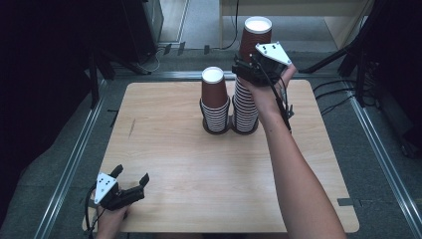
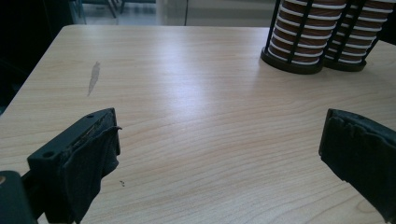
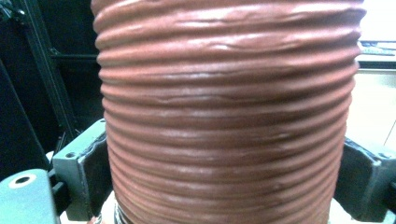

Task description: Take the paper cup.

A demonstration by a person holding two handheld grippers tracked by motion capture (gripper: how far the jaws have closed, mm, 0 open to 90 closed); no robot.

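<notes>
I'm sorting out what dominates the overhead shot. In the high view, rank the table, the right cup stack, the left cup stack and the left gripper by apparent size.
1. table
2. right cup stack, the taller one, held by the right gripper
3. left cup stack
4. left gripper, though being nearer the camera makes this last ranking unsure

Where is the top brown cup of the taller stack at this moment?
In the high view, the top brown cup sits on the taller stack at the table's far side, right of the shorter stack, with the right gripper around it.
</notes>
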